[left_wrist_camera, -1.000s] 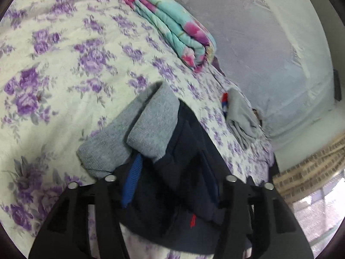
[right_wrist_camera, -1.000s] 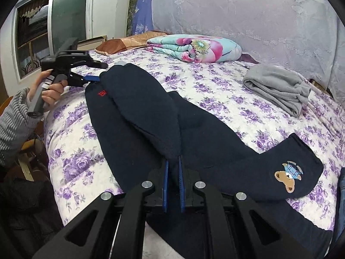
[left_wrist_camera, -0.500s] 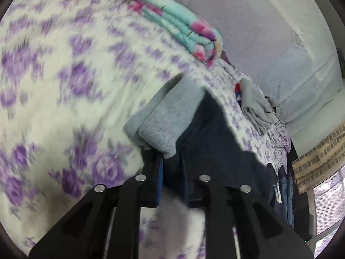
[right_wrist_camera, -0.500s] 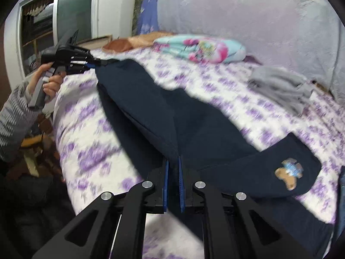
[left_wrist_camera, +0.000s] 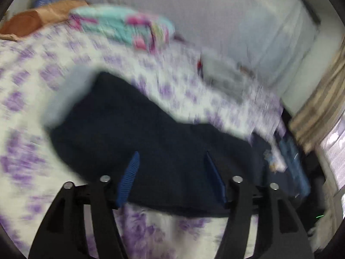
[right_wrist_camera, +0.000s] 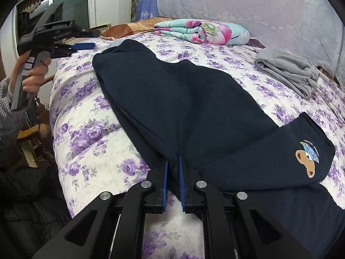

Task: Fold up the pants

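Note:
Dark navy pants (right_wrist_camera: pixel 194 99) with a bear patch (right_wrist_camera: pixel 307 157) lie lengthwise on the flowered bedspread (right_wrist_camera: pixel 86 133), one leg laid over the other. My right gripper (right_wrist_camera: pixel 172 172) is shut on a fold of the pants at the near bed edge. My left gripper (right_wrist_camera: pixel 87 40), held in a hand at the far left, is open and hangs just off the pants' cuff end. In the blurred left wrist view the left gripper (left_wrist_camera: pixel 172 172) is open above the pants (left_wrist_camera: pixel 151 129), with nothing between its blue pads (left_wrist_camera: pixel 129 179). A pale grey lining (left_wrist_camera: pixel 71 95) shows at the cuff.
A folded colourful blanket (right_wrist_camera: pixel 202 31) and a brown pillow (right_wrist_camera: pixel 129 27) lie at the headboard end. A folded grey garment (right_wrist_camera: pixel 289 71) sits at the right. The bed edge drops off at the left, where a wooden chair (right_wrist_camera: pixel 32 138) stands.
My left gripper, shut on the cuff half a second ago, has opened, let go and drawn back. The top leg now lies flat on the bed. The right gripper keeps its hold.

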